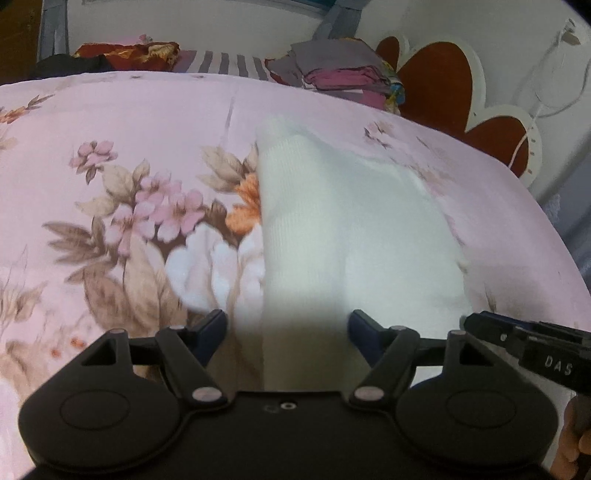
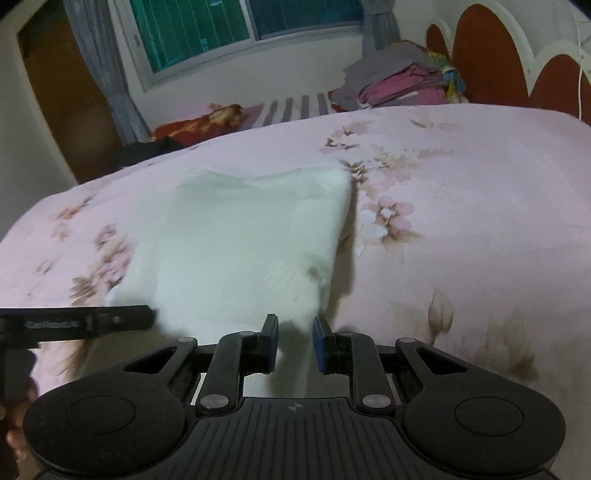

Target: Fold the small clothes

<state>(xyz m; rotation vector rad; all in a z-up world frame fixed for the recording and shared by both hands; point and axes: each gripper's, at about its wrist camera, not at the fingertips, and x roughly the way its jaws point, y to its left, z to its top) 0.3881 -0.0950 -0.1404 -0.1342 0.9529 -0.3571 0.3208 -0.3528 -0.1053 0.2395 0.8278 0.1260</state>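
Observation:
A small white knit garment [image 1: 347, 229] lies flat on the pink floral bedspread [image 1: 110, 122]; it also shows in the right wrist view [image 2: 240, 243]. My left gripper [image 1: 288, 334] is open, its jaws wide apart over the garment's near left edge. My right gripper [image 2: 294, 341] is partly open, with the garment's near right corner between its jaws, not pinched. The right gripper's body [image 1: 532, 345] shows at the right of the left wrist view. The left gripper's body [image 2: 77, 324] shows at the left of the right wrist view.
A stack of folded clothes [image 2: 399, 86] sits at the far side of the bed by the red and white headboard [image 2: 517, 55]. A red patterned cloth [image 2: 199, 123] and a striped sheet [image 2: 291, 107] lie beyond. A window [image 2: 243, 26] with grey curtains is behind.

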